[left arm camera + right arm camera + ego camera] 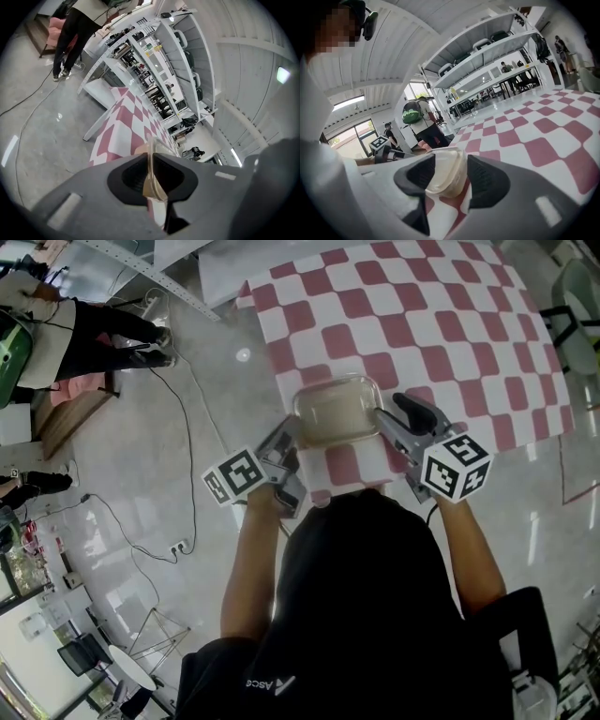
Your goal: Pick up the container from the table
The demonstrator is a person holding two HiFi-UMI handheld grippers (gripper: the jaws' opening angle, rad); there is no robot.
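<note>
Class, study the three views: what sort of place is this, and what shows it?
Likely a workshop or lab hall, not a home: bare polished floor, tall white shelving racks stocked with gear, and a checked table set in open space.

The only print I can read is the white lettering (262, 682) on my black shirt (375, 615), well behind my left gripper (292, 435): "Asce", cut off at the edge. The cube (234, 474) on it and the cube (457, 466) on my right gripper (382, 418) carry square markers, no letters. Print on the shelving (150, 61) ahead is too small to read.
</note>
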